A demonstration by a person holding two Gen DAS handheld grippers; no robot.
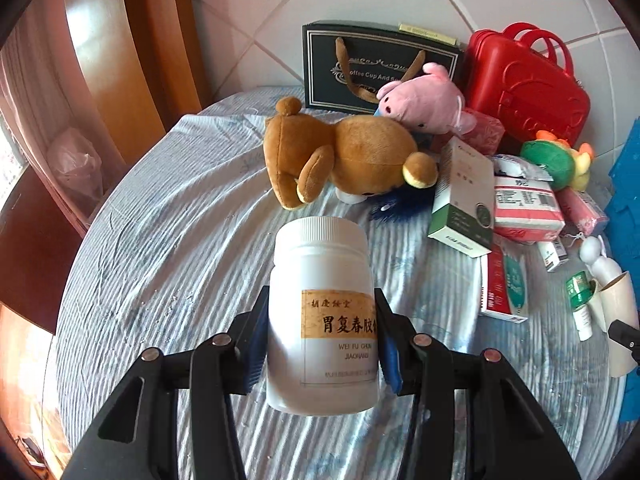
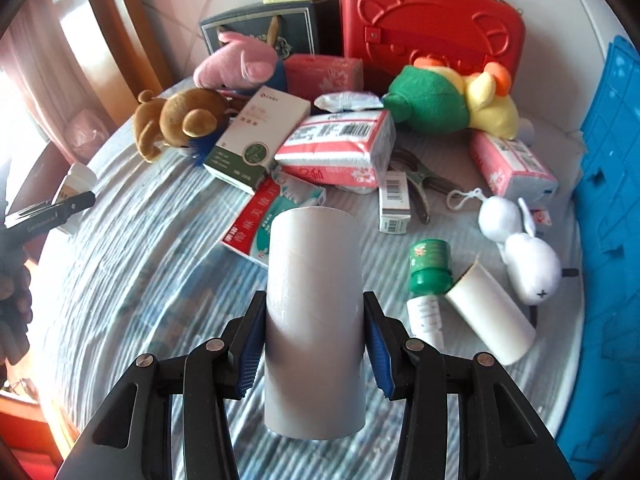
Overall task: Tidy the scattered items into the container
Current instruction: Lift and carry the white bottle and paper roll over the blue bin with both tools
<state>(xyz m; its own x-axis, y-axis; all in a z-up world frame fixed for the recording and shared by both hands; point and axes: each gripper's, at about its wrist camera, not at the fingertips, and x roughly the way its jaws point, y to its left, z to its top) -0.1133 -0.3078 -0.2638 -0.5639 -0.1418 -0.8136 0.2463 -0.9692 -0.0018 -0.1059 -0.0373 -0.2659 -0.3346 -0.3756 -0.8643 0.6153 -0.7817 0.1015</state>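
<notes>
The left gripper (image 1: pixel 320 344) clamps a white medicine bottle (image 1: pixel 322 312) between its blue pads, the bottle upright above the striped cloth (image 1: pixel 160 240). The right gripper (image 2: pixel 316 344) pinches a grey cardboard tube (image 2: pixel 316 320) the same way. A second tube (image 2: pixel 490 316) lies beside a green-capped bottle (image 2: pixel 430 276). Four plush toys are visible: bear (image 2: pixel 180 122), pink one (image 2: pixel 236 66), green-yellow one (image 2: pixel 448 100), white rabbit (image 2: pixel 528 264). The blue crate (image 2: pixel 612 240) stands at the right.
</notes>
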